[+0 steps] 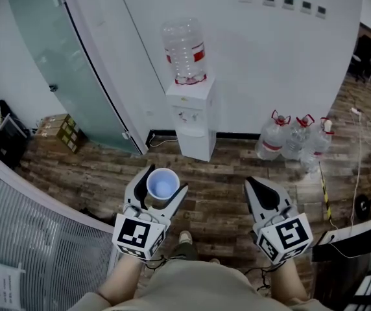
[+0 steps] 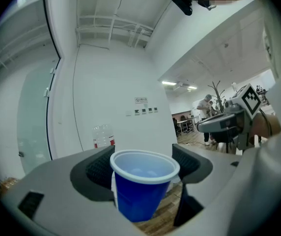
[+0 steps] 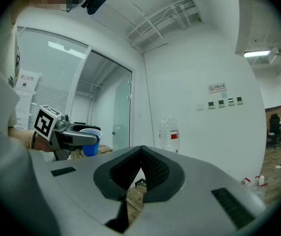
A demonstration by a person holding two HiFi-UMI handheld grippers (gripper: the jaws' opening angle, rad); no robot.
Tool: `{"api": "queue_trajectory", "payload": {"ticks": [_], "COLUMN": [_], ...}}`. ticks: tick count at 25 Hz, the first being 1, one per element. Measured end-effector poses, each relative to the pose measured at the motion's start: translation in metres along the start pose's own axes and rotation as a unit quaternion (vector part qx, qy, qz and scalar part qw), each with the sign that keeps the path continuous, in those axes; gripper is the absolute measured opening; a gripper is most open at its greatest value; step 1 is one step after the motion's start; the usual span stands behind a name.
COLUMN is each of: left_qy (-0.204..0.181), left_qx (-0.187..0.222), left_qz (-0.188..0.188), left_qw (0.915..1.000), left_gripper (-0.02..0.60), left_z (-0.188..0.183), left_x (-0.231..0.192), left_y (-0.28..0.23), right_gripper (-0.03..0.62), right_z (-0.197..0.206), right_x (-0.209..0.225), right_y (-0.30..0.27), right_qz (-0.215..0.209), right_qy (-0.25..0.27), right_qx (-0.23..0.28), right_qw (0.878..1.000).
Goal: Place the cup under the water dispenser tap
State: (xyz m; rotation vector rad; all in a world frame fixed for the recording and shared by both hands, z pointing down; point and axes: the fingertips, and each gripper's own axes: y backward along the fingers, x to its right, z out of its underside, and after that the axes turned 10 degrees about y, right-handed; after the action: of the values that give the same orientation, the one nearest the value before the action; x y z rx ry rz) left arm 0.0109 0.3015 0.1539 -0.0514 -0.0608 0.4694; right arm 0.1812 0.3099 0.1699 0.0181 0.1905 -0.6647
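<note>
Left gripper [image 1: 166, 179] level, gripping cup [image 1: 163, 185]

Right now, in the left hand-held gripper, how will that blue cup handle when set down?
The blue cup looks thin-walled, so it probably flexes if the left hand-held gripper squeezes harder. It appears empty, so likely light and easily knocked. Its base is narrower than its rim, so it may tip if released tilted.
</note>
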Motion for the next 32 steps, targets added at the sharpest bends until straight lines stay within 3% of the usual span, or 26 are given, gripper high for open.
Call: {"api": "queue_trajectory", "payload": {"ticks": [7,13,16,24,32], "left_qy": [-0.005,0.023,0.020,0.037,0.030], "left_qx": [0.018,0.035,0.037,0.045,0.037], "left_qz": [0.013,0.035,0.039,0.048,0.058], "left_qw": [0.9997,0.9985,0.9984,0.9972,0.9972], "left_gripper": [0.367,0.367,0.365,0.364,0.367], "left_z": [0.001,0.002,0.005,0.008,0.007], "left_x": [-0.001,-0.014,-0.024,-0.076,-0.154], "left_y": [-0.018,-0.043,-0.058,-0.110,-0.184], "right_gripper": [0.006,0.006,0.006,0.006,0.006], "right_z": [0.016,0.033,0.041,0.051,0.052], "right_x": [0.010,0.022,0.026,0.049,0.079], "right_y": [-0.010,-0.028,-0.043,-0.111,-0.210], "right_qz": [0.001,0.011,0.010,0.011,0.008], "right_qy": [-0.012,-0.023,-0.032,-0.021,-0.027], "right_qx": [-0.002,-0.018,-0.023,-0.041,-0.065], "right_qw": [1.000,1.000,0.999,0.999,0.997]}}
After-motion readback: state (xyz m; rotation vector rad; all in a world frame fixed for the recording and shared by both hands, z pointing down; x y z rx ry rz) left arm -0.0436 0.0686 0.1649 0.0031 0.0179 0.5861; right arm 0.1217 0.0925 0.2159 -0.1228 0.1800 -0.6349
